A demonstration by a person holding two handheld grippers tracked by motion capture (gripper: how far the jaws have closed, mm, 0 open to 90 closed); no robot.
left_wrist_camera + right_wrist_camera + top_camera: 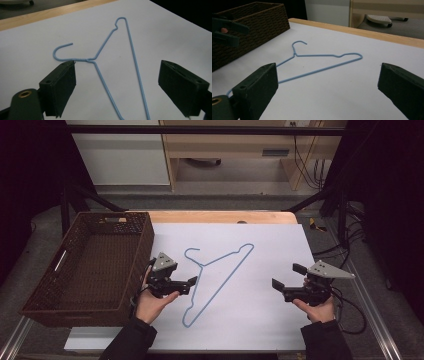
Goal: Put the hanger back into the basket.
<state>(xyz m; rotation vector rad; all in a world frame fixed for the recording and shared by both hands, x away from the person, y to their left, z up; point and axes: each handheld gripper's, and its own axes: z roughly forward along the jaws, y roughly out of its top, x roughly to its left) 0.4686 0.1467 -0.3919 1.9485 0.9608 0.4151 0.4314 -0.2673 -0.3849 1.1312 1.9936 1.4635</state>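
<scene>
**Approach to the Blue Wire Hanger: Pre-Grasp Stage**

We judge the step in hand to be the approach: nothing is held yet, and the blue wire hanger (218, 281) lies flat on the white sheet (260, 320) between our two grippers.

**Left gripper.** The left gripper (192, 283) stands with its jaws spread wide and nothing pressed between the pads. In the left gripper view, the hanger (117, 62) lies just ahead of the jaws: the twisted neck, where hook joins shoulders, sits close off the tip of the jaw at the view's left, and the two long wires run down through the gap between the jaws. We cannot tell whether that jaw tip touches the wire.

**Right gripper.** The right gripper (283, 277) also stands with jaws wide apart and empty. In the right gripper view, the hanger (322, 65) lies well ahead of the jaws, its long bottom wire running toward the jaw at the view's left.

**Surroundings.** A brown wicker basket (45, 312) stands on the far side of the left gripper from the hanger.

**Next move (our judgement).** The wire is thin and lies flat on the sheet. We should bring the left jaws down astride one wire near the neck, pad tips at sheet level, then close. A grasp taken too high would close on nothing.
</scene>
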